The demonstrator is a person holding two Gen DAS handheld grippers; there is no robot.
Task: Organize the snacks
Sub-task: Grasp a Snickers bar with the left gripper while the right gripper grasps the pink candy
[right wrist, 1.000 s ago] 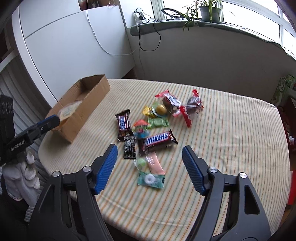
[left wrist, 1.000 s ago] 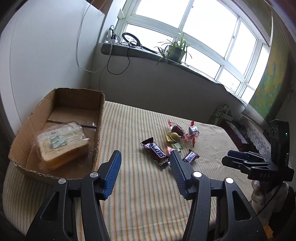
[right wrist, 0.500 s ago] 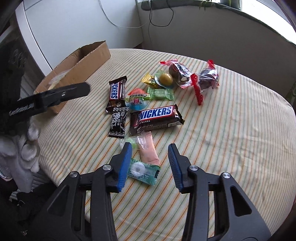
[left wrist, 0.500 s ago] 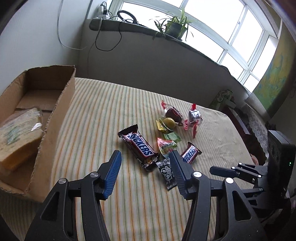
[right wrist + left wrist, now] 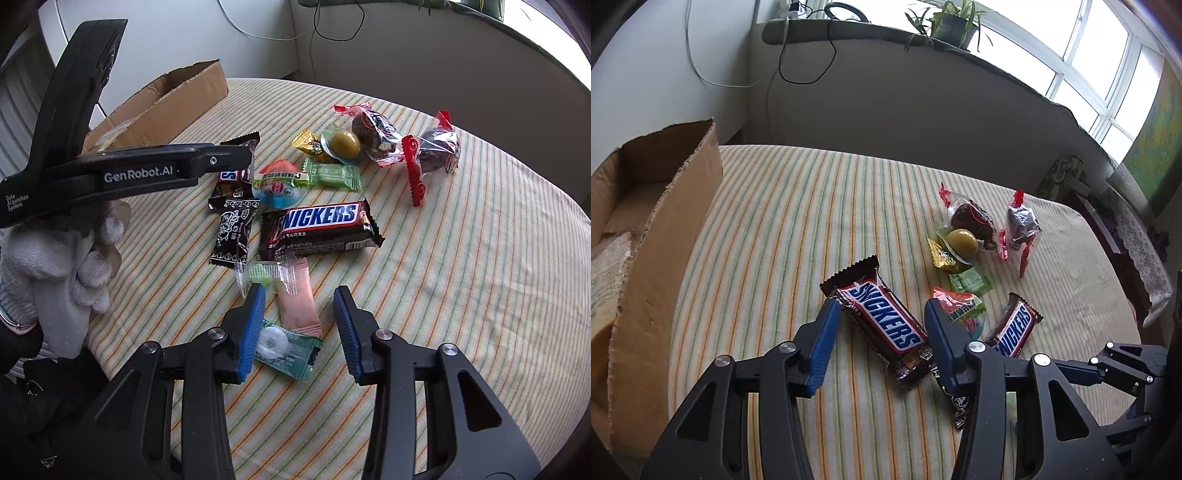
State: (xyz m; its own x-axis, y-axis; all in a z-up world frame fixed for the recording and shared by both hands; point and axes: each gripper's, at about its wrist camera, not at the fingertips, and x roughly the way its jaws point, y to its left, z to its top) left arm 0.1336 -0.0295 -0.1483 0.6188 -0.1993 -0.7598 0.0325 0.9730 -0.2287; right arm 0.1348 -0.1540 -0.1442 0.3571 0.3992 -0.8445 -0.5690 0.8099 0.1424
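Observation:
A pile of wrapped snacks lies on the striped tablecloth [image 5: 783,221]. My left gripper [image 5: 881,310] is open, its jaws either side of a long Snickers bar [image 5: 882,325] and not touching it. A second Snickers bar [image 5: 1015,328] lies to its right. My right gripper [image 5: 299,295] is open astride a pink candy packet [image 5: 297,301]. A green mint packet [image 5: 286,343] lies by its left finger. The large Snickers bar [image 5: 319,230] lies just beyond. The left gripper also shows in the right wrist view [image 5: 236,157], above the small Snickers.
An open cardboard box [image 5: 653,229] with a wrapped bread packet [image 5: 605,273] stands at the table's left edge; it also shows in the right wrist view [image 5: 166,99]. Red-wrapped sweets [image 5: 432,147], a gold ball candy [image 5: 345,144] and a black packet [image 5: 232,230] lie in the pile.
My left gripper has swung right from the box and dropped down over the long Snickers bar. My right gripper has lowered over the pink packet and its jaws have narrowed.

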